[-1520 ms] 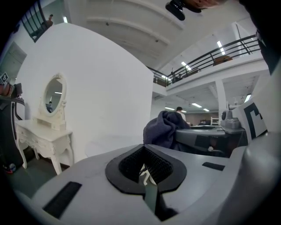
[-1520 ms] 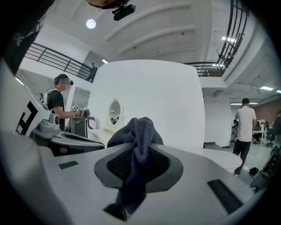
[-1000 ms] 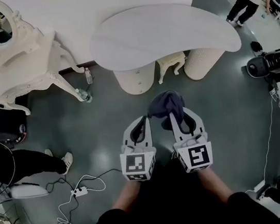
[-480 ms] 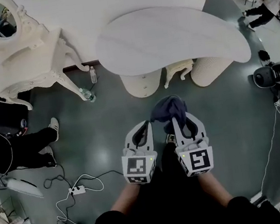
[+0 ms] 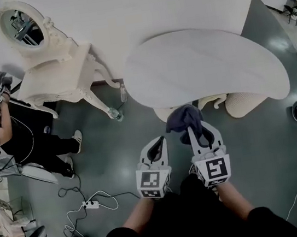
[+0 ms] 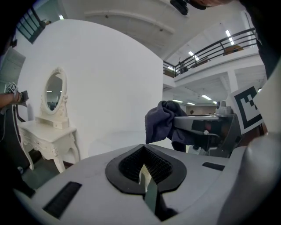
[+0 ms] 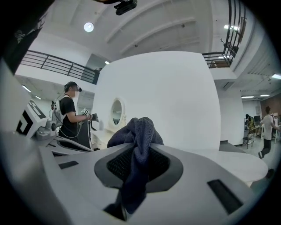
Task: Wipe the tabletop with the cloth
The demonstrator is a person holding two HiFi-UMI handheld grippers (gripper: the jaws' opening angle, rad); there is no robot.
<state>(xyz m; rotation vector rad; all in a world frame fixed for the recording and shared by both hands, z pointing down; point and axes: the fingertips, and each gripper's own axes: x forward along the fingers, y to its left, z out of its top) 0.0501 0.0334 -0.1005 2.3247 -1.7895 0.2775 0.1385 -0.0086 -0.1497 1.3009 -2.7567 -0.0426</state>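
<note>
The right gripper (image 5: 192, 132) is clenched on the dark cloth (image 5: 182, 118), which bunches above its tip and hangs down between the jaws in the right gripper view. The cloth is held in the air by the near edge of the white desk (image 5: 207, 65), not lying on its top. The left gripper (image 5: 158, 143), just beside the right, has its jaws pressed together with nothing between them. A white vanity (image 5: 53, 74) with an oval mirror stands to the left, near a person (image 5: 3, 145) in black. Cables (image 5: 89, 204) lie on the floor
</note>
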